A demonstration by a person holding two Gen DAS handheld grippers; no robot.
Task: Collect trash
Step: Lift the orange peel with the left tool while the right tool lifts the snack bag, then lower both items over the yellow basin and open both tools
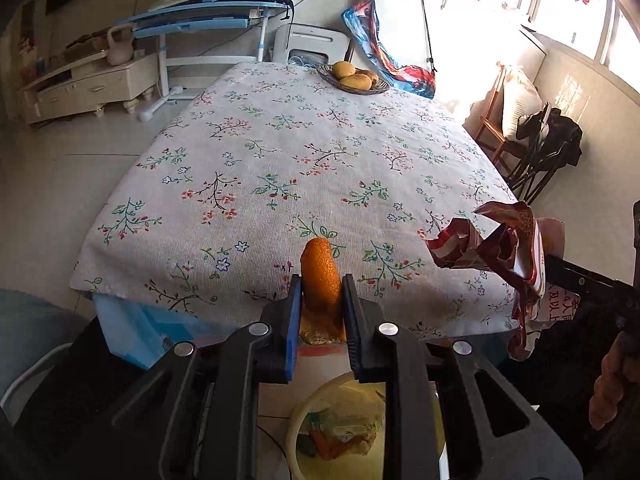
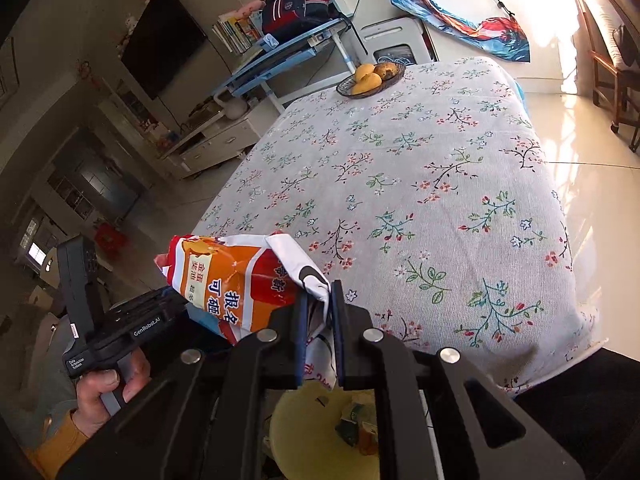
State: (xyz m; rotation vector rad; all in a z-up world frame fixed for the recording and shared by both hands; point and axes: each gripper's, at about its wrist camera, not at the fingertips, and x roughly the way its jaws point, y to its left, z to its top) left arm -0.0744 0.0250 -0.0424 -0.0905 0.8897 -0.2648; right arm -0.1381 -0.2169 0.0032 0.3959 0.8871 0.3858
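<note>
Holding both loads above the bin [image 1: 316,408], we have the left gripper [image 1: 321,300] nearly closed on the peel [image 1: 320,276], which stands up between its fingers, and the right gripper [image 2: 319,320] nearly closed on a fold of the wrapper [image 2: 232,280], which hangs out to the left of its fingers. The bin sits just below and behind both sets of fingertips, already holding scraps. We judge the peel light, limp and slightly slick, so gripping it across its middle suits it. The wrapper looks thin, crinkly and almost weightless; pinching a bunched fold keeps it from sliding free. Beyond the fingers lies the table [image 1: 280,152], with a fruit basket [image 1: 354,78] at its far end.
</note>
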